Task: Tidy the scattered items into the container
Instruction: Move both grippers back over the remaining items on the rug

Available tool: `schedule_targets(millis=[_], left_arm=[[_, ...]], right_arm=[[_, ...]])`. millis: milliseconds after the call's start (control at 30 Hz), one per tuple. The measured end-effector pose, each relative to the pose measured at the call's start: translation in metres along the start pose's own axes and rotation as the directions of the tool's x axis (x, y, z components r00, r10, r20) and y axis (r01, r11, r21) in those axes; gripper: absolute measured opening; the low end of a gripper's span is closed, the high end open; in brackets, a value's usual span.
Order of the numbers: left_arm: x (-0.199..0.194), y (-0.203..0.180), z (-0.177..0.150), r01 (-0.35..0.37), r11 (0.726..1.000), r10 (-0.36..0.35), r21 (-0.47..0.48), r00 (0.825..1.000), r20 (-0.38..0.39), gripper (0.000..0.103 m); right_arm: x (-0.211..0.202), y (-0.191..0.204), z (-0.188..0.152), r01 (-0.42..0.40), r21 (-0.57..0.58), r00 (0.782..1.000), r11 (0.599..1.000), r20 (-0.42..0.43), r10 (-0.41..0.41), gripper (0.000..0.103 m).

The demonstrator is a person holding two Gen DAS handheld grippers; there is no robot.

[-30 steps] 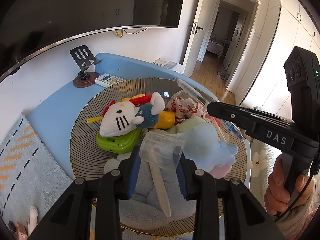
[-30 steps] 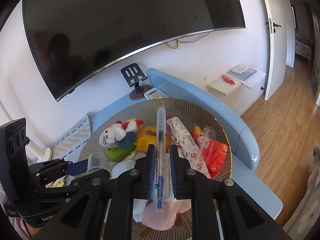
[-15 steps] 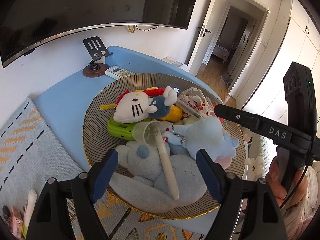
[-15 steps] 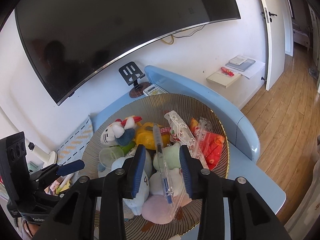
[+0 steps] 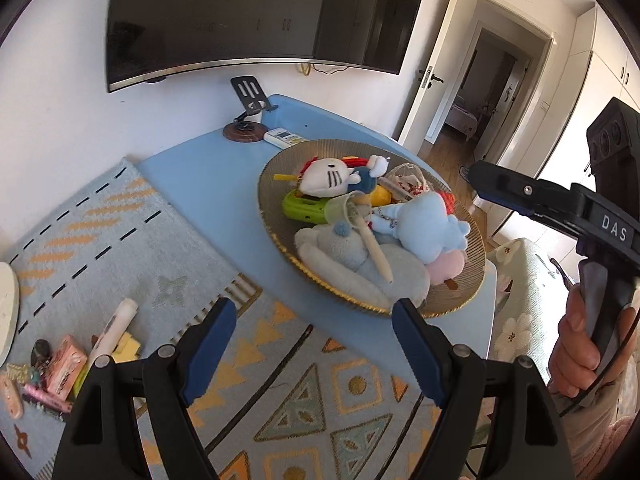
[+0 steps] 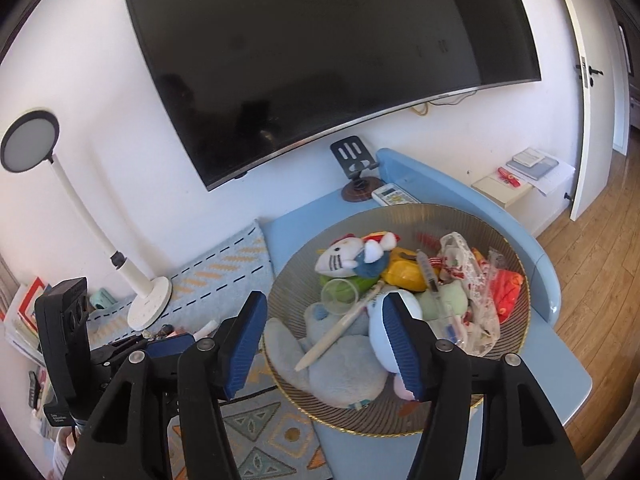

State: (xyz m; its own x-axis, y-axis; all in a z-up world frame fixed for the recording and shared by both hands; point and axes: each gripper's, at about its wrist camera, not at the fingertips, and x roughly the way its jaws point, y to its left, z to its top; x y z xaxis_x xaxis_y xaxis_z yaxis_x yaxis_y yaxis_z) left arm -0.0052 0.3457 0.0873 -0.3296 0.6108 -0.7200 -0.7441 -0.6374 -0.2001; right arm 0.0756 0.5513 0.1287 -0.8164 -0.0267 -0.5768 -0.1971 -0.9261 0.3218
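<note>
Filling the bottom of each wrist view, both pairs of fingers stand wide apart and hold nothing. The left gripper hangs over a patterned mat, short of the bowl; the right gripper sits at the bowl's near rim, and its blue pads cover part of the toys behind them.

The bowl, a wide ribbed dish with a gold edge, rests on the blue table and is heaped full. Nearest lies a grey plush with a cream pen across it, then a pale blue plush, a clear cup on its side, a green toy and a white cat plush. A pink item under the blue plush is mostly buried and hard to name.

Only the right view shows the far side of the heap: a clear-barrelled pen lying among a lace-edged packet and a red-orange wrapper, plus a white desk lamp at the left. Only the left view shows loose things outside the bowl: a white tube and a cluster of small packets at the mat's left corner, partly cut by the frame edge and too blurred to identify. It also shows a hand on the right gripper's handle.

Behind the bowl stand a phone stand and a remote, with a dark television on the wall.
</note>
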Motion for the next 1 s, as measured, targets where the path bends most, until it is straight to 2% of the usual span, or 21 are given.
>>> schedule_targets(millis=[100, 200, 300, 367, 433, 500, 600, 733, 867, 933, 1000], left_arm=[[-0.032, 0.034, -0.026, -0.084, 0.995, 0.086, -0.058, 0.996, 0.038, 0.078], [-0.068, 0.083, -0.053, -0.159, 0.972, 0.175, -0.173, 0.981, 0.078, 0.078], [-0.098, 0.140, -0.085, -0.259, 0.918, 0.295, -0.301, 0.952, 0.081, 0.078], [-0.111, 0.178, -0.104, -0.336, 0.862, 0.377, -0.379, 0.926, 0.036, 0.078], [-0.120, 0.211, -0.119, -0.367, 0.814, 0.417, -0.451, 0.909, 0.014, 0.078], [-0.122, 0.235, -0.129, -0.375, 0.781, 0.431, -0.500, 0.902, -0.003, 0.078], [-0.106, 0.254, -0.133, -0.420, 0.760, 0.459, -0.496, 0.887, -0.049, 0.078], [-0.075, 0.264, -0.130, -0.476, 0.754, 0.487, -0.452, 0.868, -0.102, 0.078], [-0.054, 0.267, -0.123, -0.520, 0.745, 0.512, -0.417, 0.847, -0.141, 0.077], [-0.049, 0.269, -0.121, -0.523, 0.748, 0.506, -0.409, 0.848, -0.159, 0.075], [-0.046, 0.268, -0.118, -0.546, 0.742, 0.524, -0.389, 0.834, -0.172, 0.074]], right_arm=[[0.003, 0.025, -0.005, -0.022, -0.056, 1.000, 0.998, -0.022, 0.021, 0.060], [0.012, 0.050, -0.013, -0.057, -0.101, 0.997, 0.993, -0.063, 0.051, 0.060], [0.028, 0.077, -0.022, -0.095, -0.138, 0.990, 0.986, -0.114, 0.079, 0.060], [0.042, 0.095, -0.031, -0.126, -0.165, 0.982, 0.978, -0.157, 0.100, 0.060], [0.055, 0.114, -0.040, -0.151, -0.193, 0.973, 0.969, -0.205, 0.111, 0.060], [0.068, 0.134, -0.050, -0.172, -0.230, 0.962, 0.958, -0.248, 0.114, 0.060], [0.084, 0.156, -0.065, -0.184, -0.282, 0.949, 0.941, -0.302, 0.095, 0.060], [0.100, 0.168, -0.077, -0.188, -0.320, 0.935, 0.929, -0.347, 0.070, 0.060], [0.109, 0.160, -0.075, -0.177, -0.301, 0.933, 0.937, -0.353, 0.063, 0.060], [0.111, 0.156, -0.072, -0.172, -0.294, 0.937, 0.940, -0.342, 0.064, 0.060], [0.114, 0.155, -0.070, -0.172, -0.285, 0.936, 0.943, -0.344, 0.067, 0.060]])
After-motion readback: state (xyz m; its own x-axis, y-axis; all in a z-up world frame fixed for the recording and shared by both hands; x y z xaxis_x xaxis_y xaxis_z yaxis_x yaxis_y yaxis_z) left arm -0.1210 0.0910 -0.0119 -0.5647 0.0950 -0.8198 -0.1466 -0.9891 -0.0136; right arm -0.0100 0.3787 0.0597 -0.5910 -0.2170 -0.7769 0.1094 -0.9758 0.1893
